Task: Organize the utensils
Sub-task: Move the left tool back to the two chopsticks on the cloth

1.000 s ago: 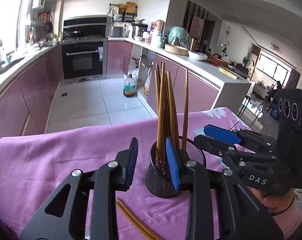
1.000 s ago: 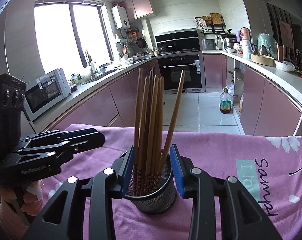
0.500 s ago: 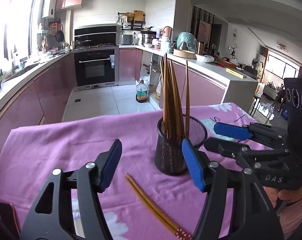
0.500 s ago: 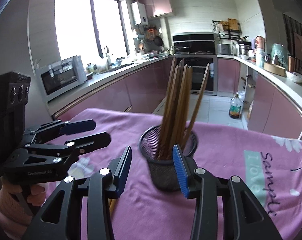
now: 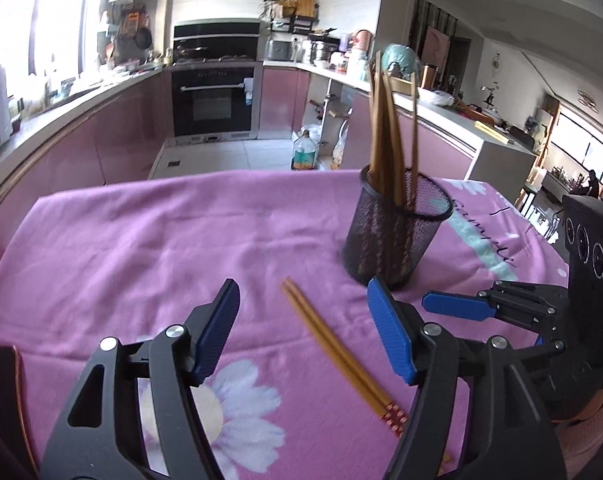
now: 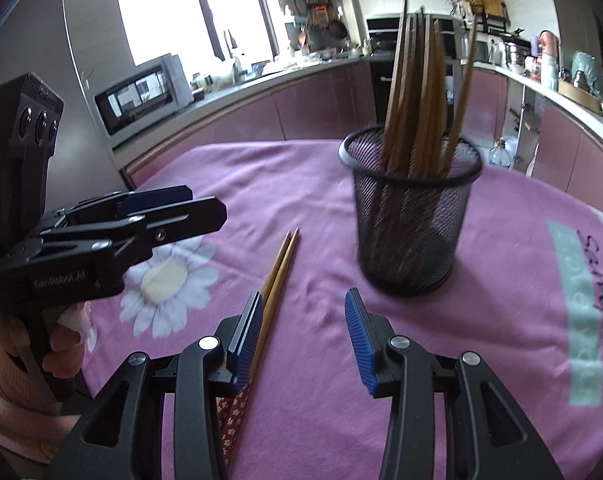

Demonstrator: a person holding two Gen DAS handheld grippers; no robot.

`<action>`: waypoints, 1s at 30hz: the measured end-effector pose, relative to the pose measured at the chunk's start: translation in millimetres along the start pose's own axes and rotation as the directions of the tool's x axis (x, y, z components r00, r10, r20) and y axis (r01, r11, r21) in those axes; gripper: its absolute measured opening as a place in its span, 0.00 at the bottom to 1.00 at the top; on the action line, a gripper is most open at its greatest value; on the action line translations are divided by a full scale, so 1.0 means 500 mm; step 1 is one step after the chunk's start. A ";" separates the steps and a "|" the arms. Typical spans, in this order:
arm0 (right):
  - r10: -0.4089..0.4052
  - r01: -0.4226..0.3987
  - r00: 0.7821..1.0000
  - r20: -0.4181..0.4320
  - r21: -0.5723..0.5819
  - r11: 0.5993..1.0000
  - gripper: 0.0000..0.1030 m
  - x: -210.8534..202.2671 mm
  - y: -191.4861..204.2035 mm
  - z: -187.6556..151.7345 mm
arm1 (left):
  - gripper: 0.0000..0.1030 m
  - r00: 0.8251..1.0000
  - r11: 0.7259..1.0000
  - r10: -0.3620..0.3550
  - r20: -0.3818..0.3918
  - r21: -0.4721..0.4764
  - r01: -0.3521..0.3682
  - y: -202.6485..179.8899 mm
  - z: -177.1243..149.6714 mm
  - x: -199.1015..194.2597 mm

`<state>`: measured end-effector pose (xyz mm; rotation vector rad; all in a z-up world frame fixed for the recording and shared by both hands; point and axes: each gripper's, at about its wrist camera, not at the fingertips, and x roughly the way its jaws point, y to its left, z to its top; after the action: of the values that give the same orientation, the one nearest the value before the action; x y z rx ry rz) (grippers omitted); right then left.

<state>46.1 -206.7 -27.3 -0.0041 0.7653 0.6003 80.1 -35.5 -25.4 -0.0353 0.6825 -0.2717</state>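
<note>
Two loose chopsticks (image 5: 337, 354) are lying together on the pink tabletop (image 5: 141, 240), just left of the mesh holder (image 5: 397, 232), which is already holding the others. Left gripper (image 5: 301, 332) has just been opening, jaws straddling the pair, untouched. Right gripper (image 6: 303, 340) is hovering part-open, empty.

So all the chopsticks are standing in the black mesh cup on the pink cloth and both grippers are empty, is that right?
Not all. Two chopsticks lie loose on the pink cloth beside the black mesh cup, as the left wrist view shows; the others stand in the cup. The rest holds: the left gripper and right gripper are both empty.
</note>
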 end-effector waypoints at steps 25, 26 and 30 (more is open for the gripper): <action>-0.061 0.055 0.991 -0.119 -0.050 0.997 0.34 0.057 0.047 -0.038 | 0.63 0.996 0.999 -0.002 -0.091 -0.042 -0.002 0.042 -0.061 0.043; -0.066 0.060 0.991 -0.118 -0.055 0.997 0.32 0.056 0.047 -0.038 | 0.63 0.996 0.999 -0.002 -0.092 -0.040 -0.002 0.042 -0.062 0.044; -0.060 0.056 0.991 -0.117 -0.037 0.998 0.30 0.052 0.038 -0.038 | 0.63 0.995 1.000 -0.008 -0.104 -0.028 0.005 0.034 -0.064 0.056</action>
<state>39.0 -181.8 -54.2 -0.0929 0.8670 0.5614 84.8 -24.4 -69.7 -0.0498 0.7898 -0.2718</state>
